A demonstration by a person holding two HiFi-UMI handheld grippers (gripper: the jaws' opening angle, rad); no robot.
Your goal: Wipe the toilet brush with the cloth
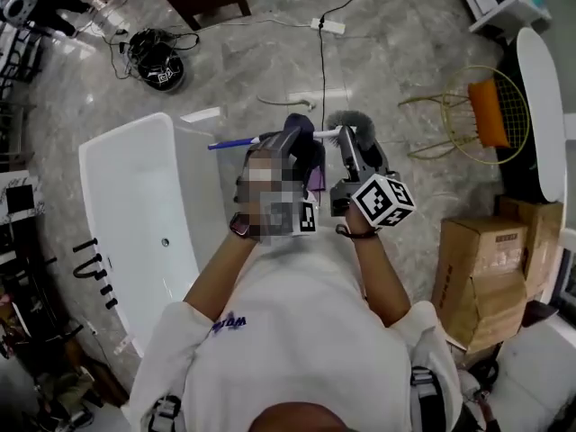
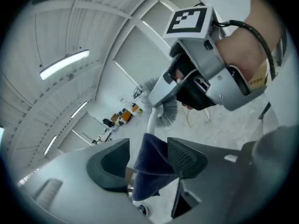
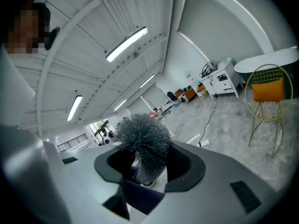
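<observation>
Standing over a grey marble floor [image 1: 405,61] in the head view, the person holds both claws at mid-frame, right of a white oval bathtub [image 1: 126,130]. The right claw [image 1: 346,147] grips a grey-bristled toilet brush [image 1: 353,126] whose white and blue handle runs left past the left claw [image 1: 292,135].

In the left gripper view, the left claw [image 2: 148,158] stands wide open around a dark navy cloth [image 2: 152,167]. The cloth is draped over the toilet brush [image 2: 152,120] handle and lies against the right-hand pad only. Above it, the right claw [image 2: 163,90] clamps near the bristles.

In the right gripper view, the right claw [image 3: 149,164] is closed on the toilet brush [image 3: 142,141] just below its bristles, at frame centre. The cloth [image 3: 140,197] shows beneath.
</observation>
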